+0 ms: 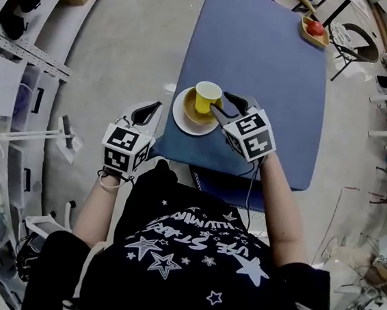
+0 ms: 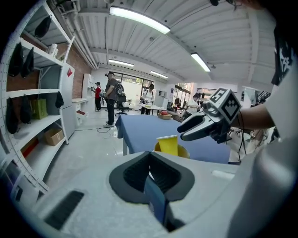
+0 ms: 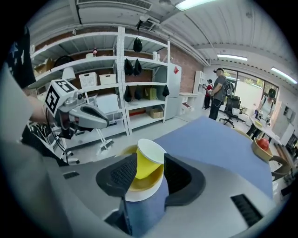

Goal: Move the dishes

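Observation:
A yellow paper cup (image 1: 208, 96) stands on a white saucer with a yellow centre (image 1: 185, 120), near the front left corner of the blue table (image 1: 270, 76). My right gripper (image 1: 221, 103) reaches in from the right. In the right gripper view the cup (image 3: 148, 160) sits between the jaws of the right gripper (image 3: 150, 175); the left pad overlaps it and a small gap shows at the right pad. My left gripper (image 1: 148, 112) hovers off the table's left edge, open and empty. In the left gripper view it (image 2: 151, 171) faces the cup (image 2: 168, 144).
A wooden bowl holding a red thing (image 1: 314, 29) sits at the table's far right corner. Metal shelving (image 1: 19, 50) lines the left side, with grey floor between it and the table. A chair (image 1: 360, 41) stands beyond the table. People (image 2: 111, 97) stand far off.

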### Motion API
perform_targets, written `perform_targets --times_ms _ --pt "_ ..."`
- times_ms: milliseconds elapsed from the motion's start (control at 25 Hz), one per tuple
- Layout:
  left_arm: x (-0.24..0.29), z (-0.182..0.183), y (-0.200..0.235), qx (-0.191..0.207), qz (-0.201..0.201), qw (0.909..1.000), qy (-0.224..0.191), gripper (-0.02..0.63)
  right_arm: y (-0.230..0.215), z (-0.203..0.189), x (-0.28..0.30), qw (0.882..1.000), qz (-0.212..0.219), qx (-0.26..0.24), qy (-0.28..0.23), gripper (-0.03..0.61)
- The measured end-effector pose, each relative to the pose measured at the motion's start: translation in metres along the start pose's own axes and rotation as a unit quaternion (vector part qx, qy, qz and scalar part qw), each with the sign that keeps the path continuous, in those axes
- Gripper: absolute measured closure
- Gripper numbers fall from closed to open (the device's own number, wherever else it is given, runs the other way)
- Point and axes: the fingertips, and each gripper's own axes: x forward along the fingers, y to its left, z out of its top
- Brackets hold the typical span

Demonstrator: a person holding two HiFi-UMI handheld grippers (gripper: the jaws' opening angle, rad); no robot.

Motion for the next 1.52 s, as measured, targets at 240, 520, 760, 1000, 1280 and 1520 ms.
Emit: perform_targets --times_ms 240,520,760,1000,1280,1520 --pt "0.012 0.007 0.012 0.012 -0.028 0.9995 0.001 0.594 0.004 0.001 0.009 0.998 -0.012 -0.047 0.030 0.407" --pt "0.025 0.010 0.017 0.026 -0.059 0.9979 0.008 0.594 0.012 0.003 0.018 0.985 -0.008 -0.157 0.074 0.453" --pt "0.035 0.014 0.023 0.030 -0.078 0.9964 0.013 0.594 0.015 0.004 0.022 0.976 -0.003 -0.192 0.098 0.489" --pt "0.039 0.009 0.031 0.027 -0.085 0.9959 0.018 0.594 0.024 -0.004 0.027 0.967 0.010 -0.224 0.121 0.555" --pt "0.043 0.009 0.037 0.023 -0.101 0.9943 0.022 0.594 0.018 0.015 0.015 0.972 -0.010 -0.209 0.111 0.555" --pt "0.049 0.017 0.037 0.026 -0.113 0.9930 0.017 0.594 -0.015 0.035 -0.006 0.975 -0.072 -0.188 0.094 0.560"
